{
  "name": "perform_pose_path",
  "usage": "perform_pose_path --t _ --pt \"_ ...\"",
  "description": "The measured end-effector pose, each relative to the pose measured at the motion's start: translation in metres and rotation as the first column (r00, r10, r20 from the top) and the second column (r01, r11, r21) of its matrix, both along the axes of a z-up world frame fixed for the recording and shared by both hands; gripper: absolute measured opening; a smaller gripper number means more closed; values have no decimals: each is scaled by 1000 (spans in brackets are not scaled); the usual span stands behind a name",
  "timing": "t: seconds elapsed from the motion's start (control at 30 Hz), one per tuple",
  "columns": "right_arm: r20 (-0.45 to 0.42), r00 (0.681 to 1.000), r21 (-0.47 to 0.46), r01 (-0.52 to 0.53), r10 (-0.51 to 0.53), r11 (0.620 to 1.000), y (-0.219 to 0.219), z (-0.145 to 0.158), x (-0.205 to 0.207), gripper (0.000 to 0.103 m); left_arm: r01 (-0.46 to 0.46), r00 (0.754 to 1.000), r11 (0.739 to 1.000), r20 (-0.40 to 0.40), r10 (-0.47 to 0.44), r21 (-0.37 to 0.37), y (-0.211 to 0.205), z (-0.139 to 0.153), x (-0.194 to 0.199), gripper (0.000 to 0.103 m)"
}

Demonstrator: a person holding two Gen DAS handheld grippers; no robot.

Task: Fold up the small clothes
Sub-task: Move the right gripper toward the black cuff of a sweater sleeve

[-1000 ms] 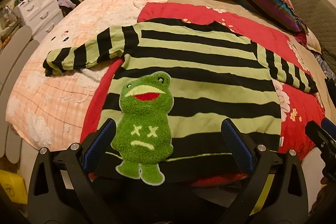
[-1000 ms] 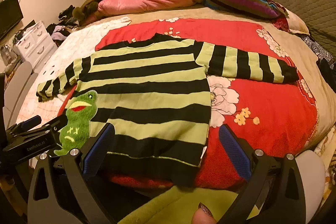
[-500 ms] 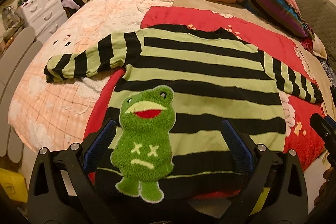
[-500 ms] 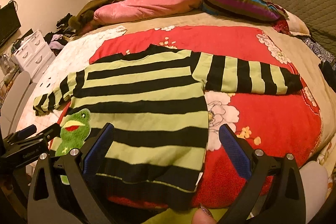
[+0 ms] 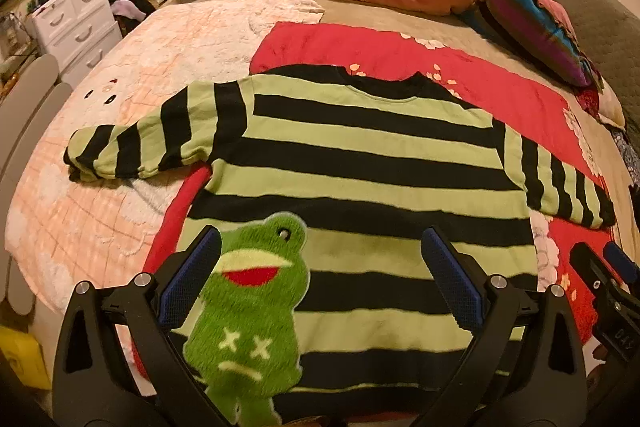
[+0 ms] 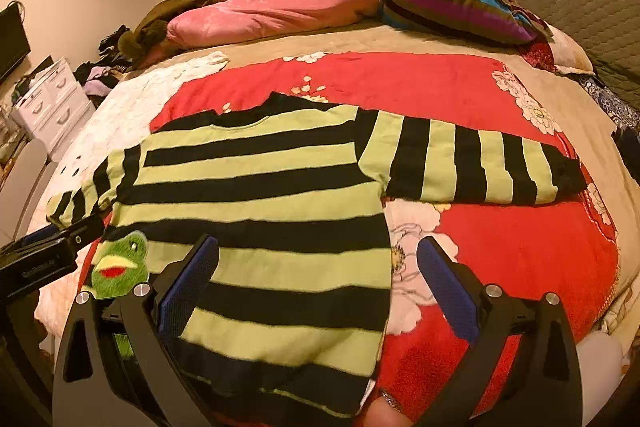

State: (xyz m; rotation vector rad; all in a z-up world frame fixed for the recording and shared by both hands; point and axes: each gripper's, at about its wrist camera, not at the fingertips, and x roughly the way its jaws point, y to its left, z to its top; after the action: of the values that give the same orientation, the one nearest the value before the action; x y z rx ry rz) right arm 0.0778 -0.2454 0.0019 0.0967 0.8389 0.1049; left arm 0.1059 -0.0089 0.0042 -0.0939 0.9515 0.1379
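A small green-and-black striped knit sweater (image 5: 360,183) lies flat across the middle of both wrist views, spread on a red flowered blanket (image 6: 500,251) that covers the near part of the wide bed (image 5: 352,9). Its black hem runs along the bottom of each frame, close to the bed's near edge, and its black neckline points toward the upper centre. One sleeve reaches to the left of the left wrist view onto a pale peach quilt (image 5: 100,211); the other stretches to the right of the right wrist view over the red blanket. A fuzzy green frog patch (image 5: 250,307) sits on the lower left of the sweater front.

The left gripper (image 5: 320,279) hangs over the hem with its blue-padded jaws spread wide, holding nothing, the frog between them. The right gripper (image 6: 318,283) is likewise released, jaws apart above the sweater's right side edge. Bare blanket lies open to the right of that edge. A pink rolled duvet (image 6: 280,11) and a striped multicoloured pillow (image 6: 452,3) lie well apart at the top.
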Motion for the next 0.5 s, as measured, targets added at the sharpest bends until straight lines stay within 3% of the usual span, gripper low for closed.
perform_pose_path --t 0.5 --pt "22 995 -14 99 -99 995 -29 -8 56 99 -43 999 999 -13 42 -30 -3 -15 59 94"
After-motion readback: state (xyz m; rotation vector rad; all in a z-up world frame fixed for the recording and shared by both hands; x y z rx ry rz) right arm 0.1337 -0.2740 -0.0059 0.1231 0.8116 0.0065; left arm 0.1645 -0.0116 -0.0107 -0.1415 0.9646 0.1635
